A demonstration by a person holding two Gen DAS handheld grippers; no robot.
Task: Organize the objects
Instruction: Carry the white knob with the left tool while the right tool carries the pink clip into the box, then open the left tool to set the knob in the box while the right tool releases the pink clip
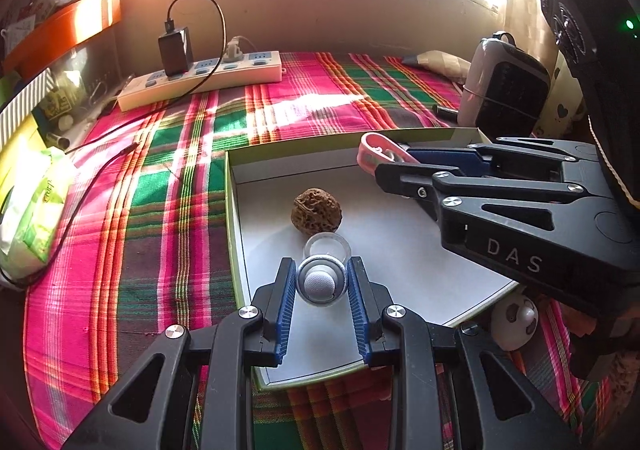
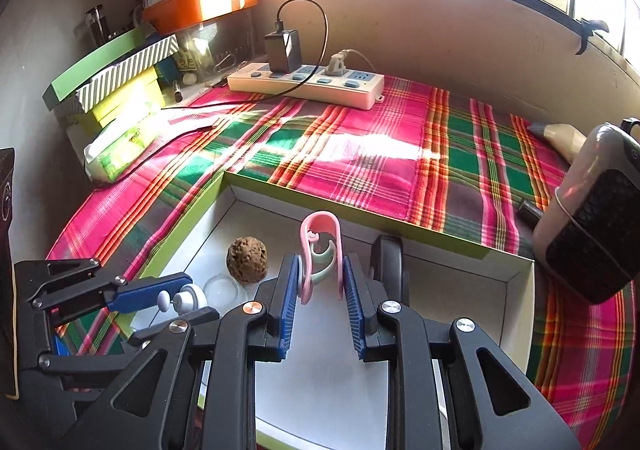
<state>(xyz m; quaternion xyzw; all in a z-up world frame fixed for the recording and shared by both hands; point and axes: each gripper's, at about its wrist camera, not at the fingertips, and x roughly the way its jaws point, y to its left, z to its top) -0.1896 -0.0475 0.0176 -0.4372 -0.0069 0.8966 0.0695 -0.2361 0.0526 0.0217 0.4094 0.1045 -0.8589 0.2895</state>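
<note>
A shallow white box with green walls lies on the plaid cloth. A brown wrinkled nut sits inside it, with a clear round lid beside it. My left gripper is shut on a small round white and silver gadget over the box floor. My right gripper is shut on a pink curved clip above the box.
A white power strip with a black charger stands at the back. A heater is at the right. A tissue pack and stacked boxes are at the left. A small panda toy lies by the box.
</note>
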